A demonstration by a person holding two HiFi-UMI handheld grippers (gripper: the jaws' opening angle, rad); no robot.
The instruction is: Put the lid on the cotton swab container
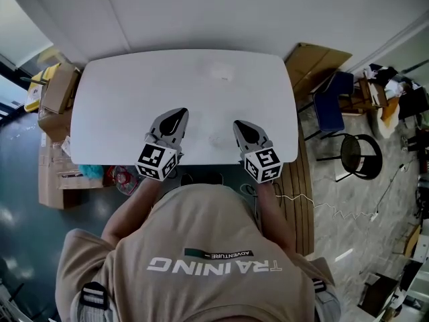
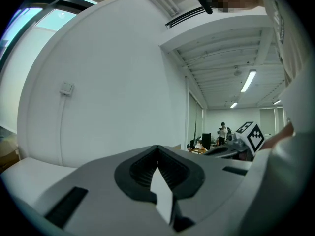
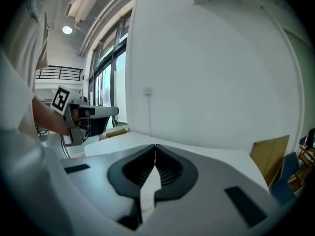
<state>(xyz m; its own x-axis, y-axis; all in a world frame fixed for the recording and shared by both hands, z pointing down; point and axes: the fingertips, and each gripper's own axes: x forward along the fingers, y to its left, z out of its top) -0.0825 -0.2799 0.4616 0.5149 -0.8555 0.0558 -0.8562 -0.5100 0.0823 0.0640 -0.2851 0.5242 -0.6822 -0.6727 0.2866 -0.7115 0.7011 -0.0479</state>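
No cotton swab container or lid shows in any view. In the head view my left gripper [image 1: 176, 118] and right gripper [image 1: 241, 127] hover side by side over the near edge of a white table [image 1: 188, 86], pointing away from me. Both are shut with nothing between the jaws. In the left gripper view the jaws of the left gripper [image 2: 157, 150] meet at their tips, and the right gripper's marker cube [image 2: 251, 135] sits off to the right. The right gripper view has the right gripper [image 3: 155, 147] closed likewise, with the left gripper [image 3: 83, 114] at its left.
Cardboard boxes [image 1: 57, 89] stand on the floor left of the table. A flat cardboard sheet [image 1: 315, 62], a blue chair [image 1: 335, 106] and a black stool [image 1: 360, 154] are to the right. A white wall [image 1: 221, 5] runs behind the table.
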